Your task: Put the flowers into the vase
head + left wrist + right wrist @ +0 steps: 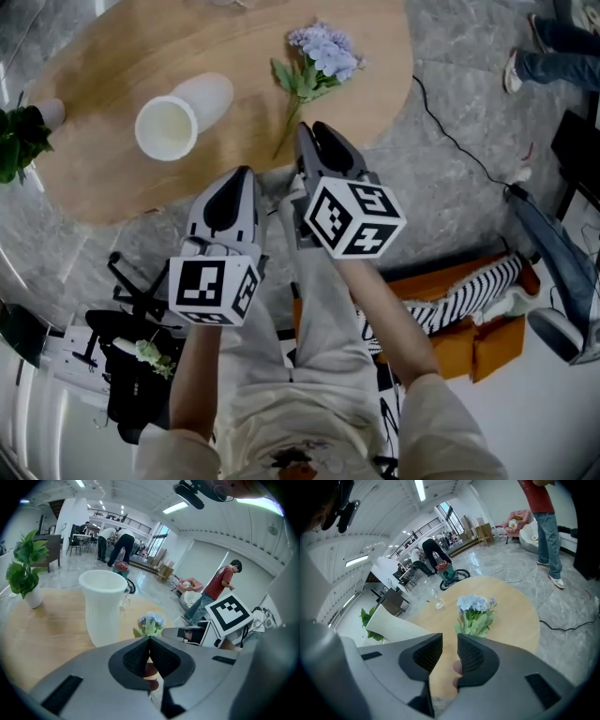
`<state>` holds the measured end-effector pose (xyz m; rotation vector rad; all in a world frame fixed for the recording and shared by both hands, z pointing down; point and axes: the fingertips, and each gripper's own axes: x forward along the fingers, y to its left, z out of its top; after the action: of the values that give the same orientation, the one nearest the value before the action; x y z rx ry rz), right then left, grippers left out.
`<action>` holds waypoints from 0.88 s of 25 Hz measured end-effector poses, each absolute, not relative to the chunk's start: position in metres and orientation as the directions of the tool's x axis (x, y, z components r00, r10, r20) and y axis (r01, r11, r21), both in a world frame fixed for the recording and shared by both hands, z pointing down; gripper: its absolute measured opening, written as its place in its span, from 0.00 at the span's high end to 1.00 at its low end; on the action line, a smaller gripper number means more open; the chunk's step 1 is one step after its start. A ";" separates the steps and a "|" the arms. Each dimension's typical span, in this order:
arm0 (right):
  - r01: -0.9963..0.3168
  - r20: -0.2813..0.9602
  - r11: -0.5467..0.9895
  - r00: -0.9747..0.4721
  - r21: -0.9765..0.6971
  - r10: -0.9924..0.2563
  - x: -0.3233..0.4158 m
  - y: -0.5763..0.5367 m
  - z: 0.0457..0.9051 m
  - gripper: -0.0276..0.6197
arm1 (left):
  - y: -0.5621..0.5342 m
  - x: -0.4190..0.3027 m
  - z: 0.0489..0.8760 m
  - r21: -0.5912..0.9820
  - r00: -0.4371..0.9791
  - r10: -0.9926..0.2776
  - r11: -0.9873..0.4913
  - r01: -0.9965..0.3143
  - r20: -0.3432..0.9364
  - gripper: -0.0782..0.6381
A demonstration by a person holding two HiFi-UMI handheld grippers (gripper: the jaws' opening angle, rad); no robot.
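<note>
A white vase stands upright on the wooden oval table, left of centre. A bunch of pale blue flowers with green leaves lies flat on the table to the vase's right, its stem pointing at the near edge. My right gripper hovers just short of the stem's end, open, with a narrow gap and only table showing between its fingers. My left gripper is shut on nothing, held near the table's front edge below the vase. The flowers lie straight ahead of the right jaws.
A potted plant sits at the table's left end and a small glass at its far side. A black cable runs over the grey floor to the right. People stand around the room. An orange box lies by my legs.
</note>
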<state>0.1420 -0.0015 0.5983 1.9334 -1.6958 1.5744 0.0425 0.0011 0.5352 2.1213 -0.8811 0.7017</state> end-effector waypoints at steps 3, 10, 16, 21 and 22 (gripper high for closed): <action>-0.778 0.749 -0.379 -0.171 -0.501 -0.640 0.144 -0.002 0.606 0.82 | -0.002 0.045 0.540 0.411 0.619 -0.364 -0.504 -0.759 0.696 0.88; -0.730 0.773 -0.422 -0.227 -0.538 -0.592 0.144 -0.011 0.634 0.79 | -0.014 0.048 0.554 0.414 0.620 -0.373 -0.498 -0.762 0.690 0.88; -0.720 0.795 -0.462 -0.205 -0.517 -0.571 0.150 -0.017 0.650 0.75 | -0.017 0.047 0.565 0.419 0.617 -0.372 -0.487 -0.766 0.694 0.88; -0.710 0.821 -0.511 -0.168 -0.484 -0.545 0.158 -0.024 0.658 0.72 | -0.021 0.047 0.569 0.424 0.619 -0.373 -0.483 -0.766 0.691 0.88; -0.707 0.826 -0.522 -0.160 -0.478 -0.540 0.159 -0.024 0.660 0.72 | -0.022 0.047 0.570 0.426 0.619 -0.373 -0.482 -0.766 0.691 0.88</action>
<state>0.1595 -0.0245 0.6601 1.9376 -1.4551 1.7688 0.0466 -0.0216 0.5695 2.1005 -0.8905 0.6768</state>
